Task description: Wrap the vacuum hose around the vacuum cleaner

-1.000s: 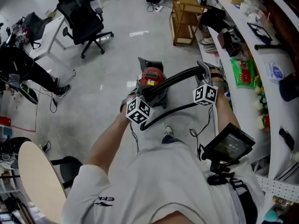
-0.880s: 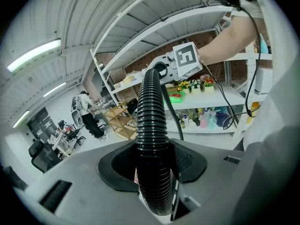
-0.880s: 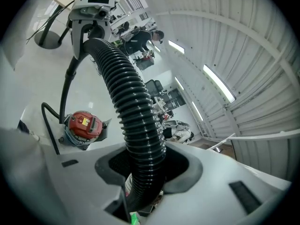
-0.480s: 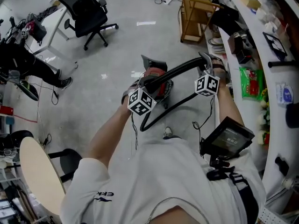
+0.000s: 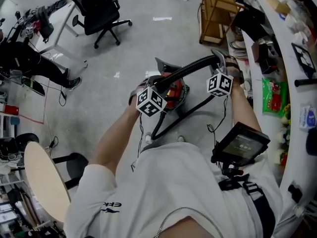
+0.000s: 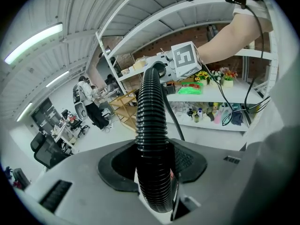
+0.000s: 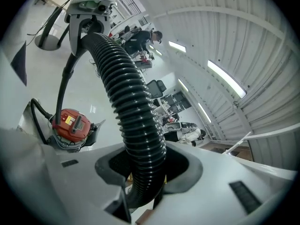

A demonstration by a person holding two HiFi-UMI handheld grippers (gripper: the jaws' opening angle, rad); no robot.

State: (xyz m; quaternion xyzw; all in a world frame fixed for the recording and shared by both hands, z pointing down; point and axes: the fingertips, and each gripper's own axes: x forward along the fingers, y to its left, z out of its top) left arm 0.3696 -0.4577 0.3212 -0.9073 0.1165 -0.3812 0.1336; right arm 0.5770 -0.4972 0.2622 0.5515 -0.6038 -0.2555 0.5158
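Both units, left hand-held gripper (image 6: 154,179) and right hand-held gripper (image 7: 140,179), have advanced toward the vacuum cleaner (image 5: 174,91), each clamping the hose (image 5: 190,69), apparently clear of the floor.

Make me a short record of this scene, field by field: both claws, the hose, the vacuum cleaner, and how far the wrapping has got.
left claw: shut on the vacuum hose
right claw: shut on the same hose, further along
vacuum hose: black, ribbed, stretched between both claws
vacuum cleaner: red, on the grey floor, under the held stretch
wrapping: held stretch not yet laid round the cleaner
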